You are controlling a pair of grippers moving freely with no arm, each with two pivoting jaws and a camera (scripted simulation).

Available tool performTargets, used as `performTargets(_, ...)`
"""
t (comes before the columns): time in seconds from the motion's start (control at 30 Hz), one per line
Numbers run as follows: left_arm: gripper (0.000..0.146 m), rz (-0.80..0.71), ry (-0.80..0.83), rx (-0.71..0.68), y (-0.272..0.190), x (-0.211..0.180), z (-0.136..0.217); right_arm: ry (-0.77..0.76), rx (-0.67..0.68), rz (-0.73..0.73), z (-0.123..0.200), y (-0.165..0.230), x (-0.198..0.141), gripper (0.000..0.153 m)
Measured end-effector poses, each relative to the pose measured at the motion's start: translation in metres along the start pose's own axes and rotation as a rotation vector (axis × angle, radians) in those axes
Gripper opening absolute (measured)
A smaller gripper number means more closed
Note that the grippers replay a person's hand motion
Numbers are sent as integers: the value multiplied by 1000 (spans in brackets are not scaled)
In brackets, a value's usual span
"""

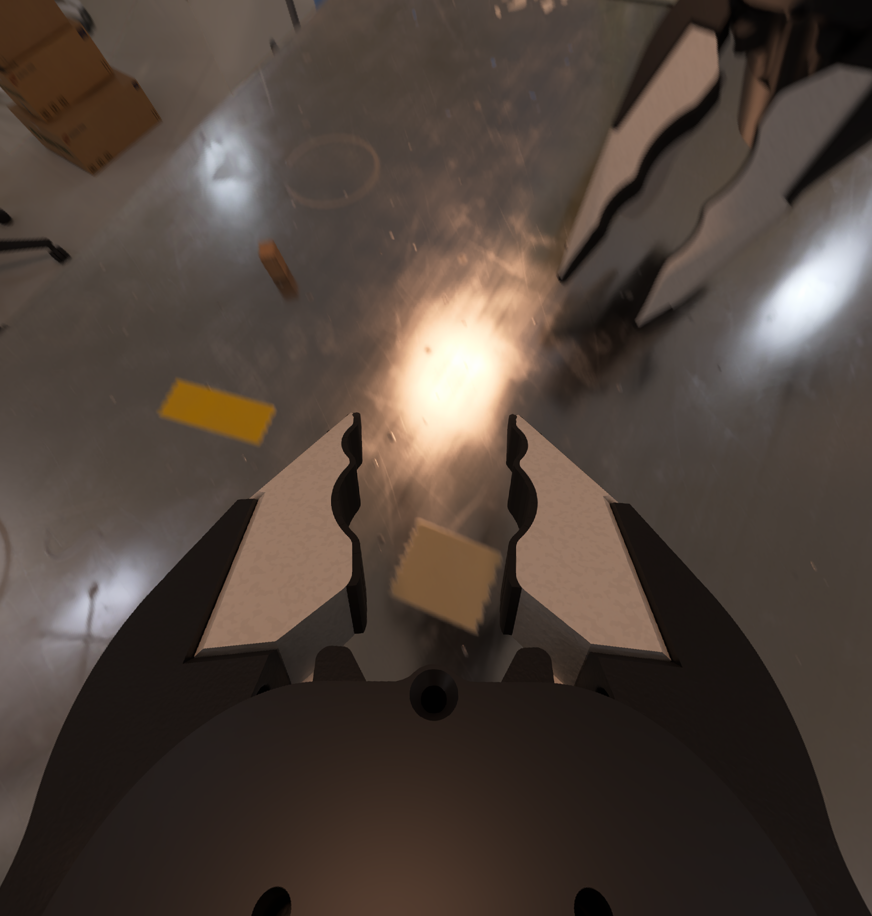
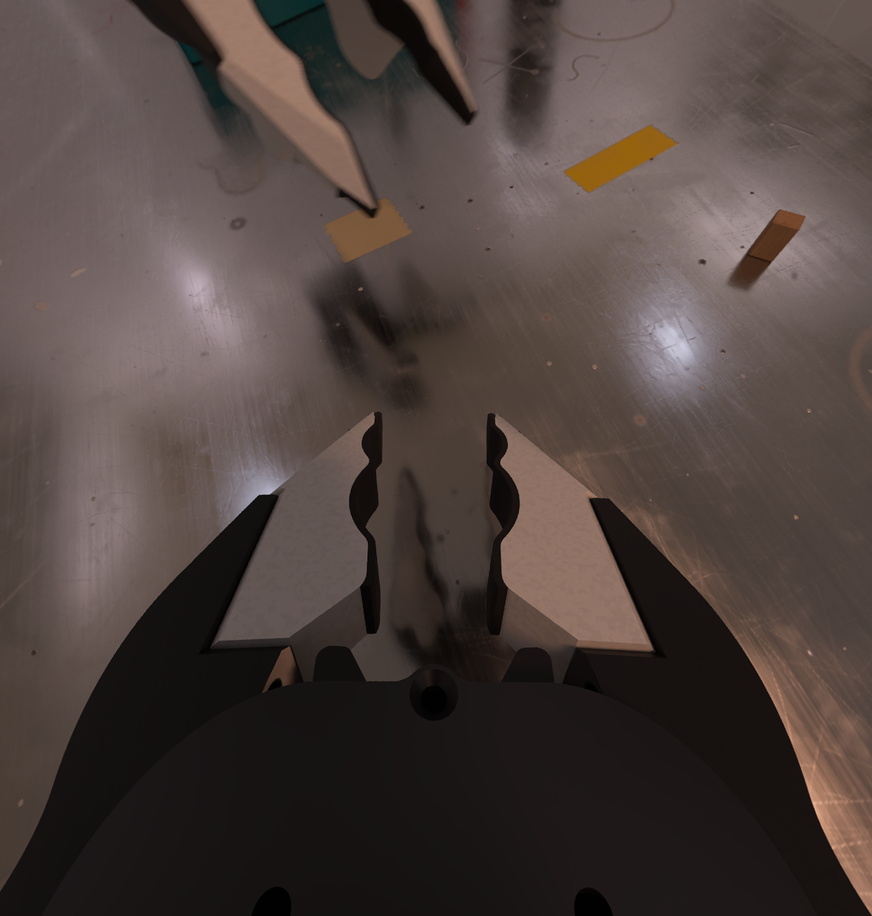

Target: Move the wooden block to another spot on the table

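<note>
Reaching the wooden block (image 1: 277, 267) comes first: it stands on the metal worktop (image 1: 721, 495), far and left of the left claw (image 1: 434, 421), beyond a yellow tape patch (image 1: 217, 410). Both claws hang empty with jaws parted; the left one is over a tan tape patch (image 1: 446, 575), and the right claw (image 2: 434, 419) sees the block to its far right (image 2: 776, 238). Whichever goes should line its fingers across the block's narrow faces, descend squarely, and close gently so it does not topple.

text: none readable | cardboard boxes (image 1: 77, 99): dark marks, too blurred
</note>
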State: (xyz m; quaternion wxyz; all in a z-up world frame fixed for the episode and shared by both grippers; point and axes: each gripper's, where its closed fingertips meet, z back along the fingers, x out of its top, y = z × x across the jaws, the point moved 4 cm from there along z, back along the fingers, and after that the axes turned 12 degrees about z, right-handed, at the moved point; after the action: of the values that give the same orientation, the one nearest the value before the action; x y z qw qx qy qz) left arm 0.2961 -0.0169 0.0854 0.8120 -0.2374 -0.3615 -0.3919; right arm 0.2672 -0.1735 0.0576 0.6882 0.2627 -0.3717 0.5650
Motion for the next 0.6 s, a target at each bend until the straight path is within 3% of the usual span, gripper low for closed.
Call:
performTargets(0.23,65,-27,102,-98,-23,-58,21,110,-45,30,-19,-5,2,43)
performTargets(0.6,60,-86,58,-90,-35,-68,13,218,-135,46,-32,5,8,43)
